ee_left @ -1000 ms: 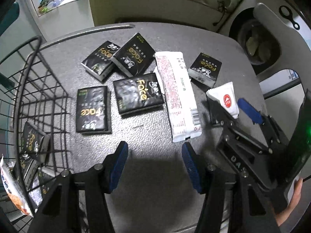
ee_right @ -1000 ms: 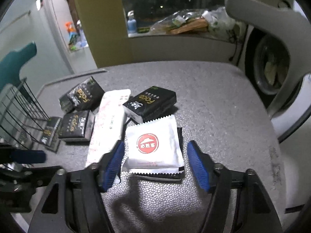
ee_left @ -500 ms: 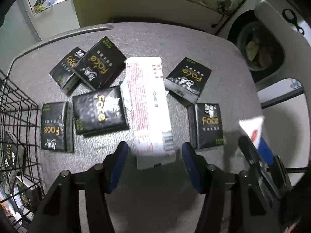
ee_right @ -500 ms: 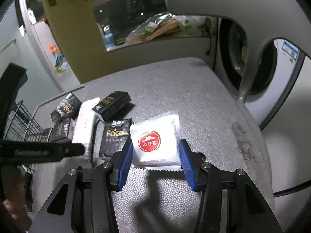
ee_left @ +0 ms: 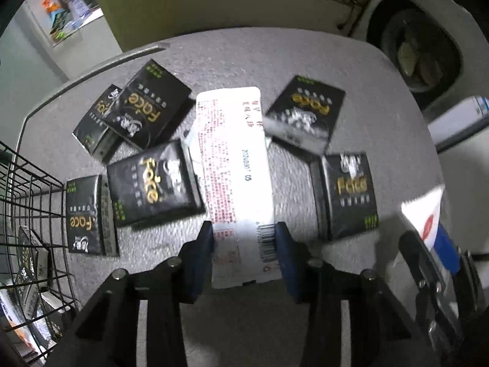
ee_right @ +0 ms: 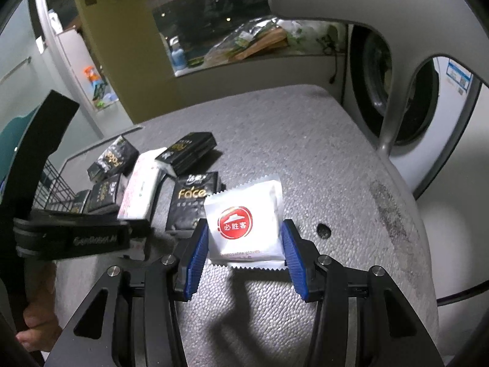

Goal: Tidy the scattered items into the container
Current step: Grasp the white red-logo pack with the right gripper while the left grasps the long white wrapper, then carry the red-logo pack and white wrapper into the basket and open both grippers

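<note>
The right gripper (ee_right: 245, 250) has its jaws closed on a white glove sachet (ee_right: 244, 223), held above the grey worktop (ee_right: 305, 153). The left gripper (ee_left: 244, 244) clamps the near end of the long white packet (ee_left: 233, 159), which lies among black tissue packs (ee_left: 152, 180); the wire basket (ee_left: 27, 202) stands at the left.
</note>
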Available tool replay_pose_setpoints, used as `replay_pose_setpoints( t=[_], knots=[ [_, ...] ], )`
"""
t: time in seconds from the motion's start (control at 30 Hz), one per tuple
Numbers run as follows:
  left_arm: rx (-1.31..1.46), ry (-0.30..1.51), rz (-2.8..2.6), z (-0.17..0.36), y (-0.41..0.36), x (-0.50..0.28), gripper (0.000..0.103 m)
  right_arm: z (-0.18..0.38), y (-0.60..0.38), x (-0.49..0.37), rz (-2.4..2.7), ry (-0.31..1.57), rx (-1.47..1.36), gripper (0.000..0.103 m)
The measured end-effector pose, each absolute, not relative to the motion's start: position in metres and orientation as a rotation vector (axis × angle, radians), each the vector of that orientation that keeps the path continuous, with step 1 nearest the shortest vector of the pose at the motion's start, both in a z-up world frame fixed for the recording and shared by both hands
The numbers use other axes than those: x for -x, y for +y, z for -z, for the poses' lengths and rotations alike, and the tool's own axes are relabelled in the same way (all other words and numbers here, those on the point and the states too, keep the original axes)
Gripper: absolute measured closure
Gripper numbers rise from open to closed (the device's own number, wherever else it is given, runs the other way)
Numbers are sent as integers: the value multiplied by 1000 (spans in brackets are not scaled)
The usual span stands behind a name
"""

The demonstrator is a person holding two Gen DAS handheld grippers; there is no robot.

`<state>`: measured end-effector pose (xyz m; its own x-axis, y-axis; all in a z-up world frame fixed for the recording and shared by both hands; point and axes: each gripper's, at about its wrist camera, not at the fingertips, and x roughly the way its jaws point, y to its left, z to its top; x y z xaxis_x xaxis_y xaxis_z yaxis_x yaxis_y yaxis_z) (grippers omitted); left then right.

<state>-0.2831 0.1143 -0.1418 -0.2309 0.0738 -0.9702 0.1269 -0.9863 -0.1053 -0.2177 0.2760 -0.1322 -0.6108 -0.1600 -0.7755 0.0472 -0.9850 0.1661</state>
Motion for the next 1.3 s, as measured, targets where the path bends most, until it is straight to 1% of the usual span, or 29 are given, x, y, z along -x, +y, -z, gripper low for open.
replay_pose_setpoints(
  t=[0.3,0.37,0.43,0.5,0.63,0.67,0.77,0.83,0.9,1.0,1.1,1.2,1.3],
  knots=[
    [-2032,243,2420,142,104,207,60,126,247,188,2662,-122,-1320,55],
    [-2030,244,2426,140,102,196,59,125,242,182,2656,-109,-1319,55],
    [-2014,242,2429,139,100,194,52,124,239,178,2657,-100,-1313,55],
    [-1977,240,2434,135,99,198,48,122,238,175,2661,-96,-1309,55],
    [-1978,227,2416,141,100,211,48,121,239,171,2662,-106,-1311,55],
    [-1970,205,2417,142,102,213,46,120,240,169,2663,-108,-1310,55],
    [-1958,155,2416,141,106,215,46,119,240,168,2665,-113,-1308,55],
    [-1954,156,2419,140,107,215,49,117,240,167,2665,-116,-1305,55],
    [-1952,142,2426,139,108,215,56,116,240,166,2664,-116,-1300,55],
    [-1945,136,2429,136,108,213,61,113,239,166,2663,-117,-1295,55],
    [-1942,167,2452,127,108,209,61,107,237,164,2668,-113,-1282,55],
    [-1906,187,2498,107,106,203,61,98,235,161,2677,-117,-1263,55],
    [-1845,227,2561,74,99,193,61,79,230,158,2683,-132,-1218,55]
  ],
)
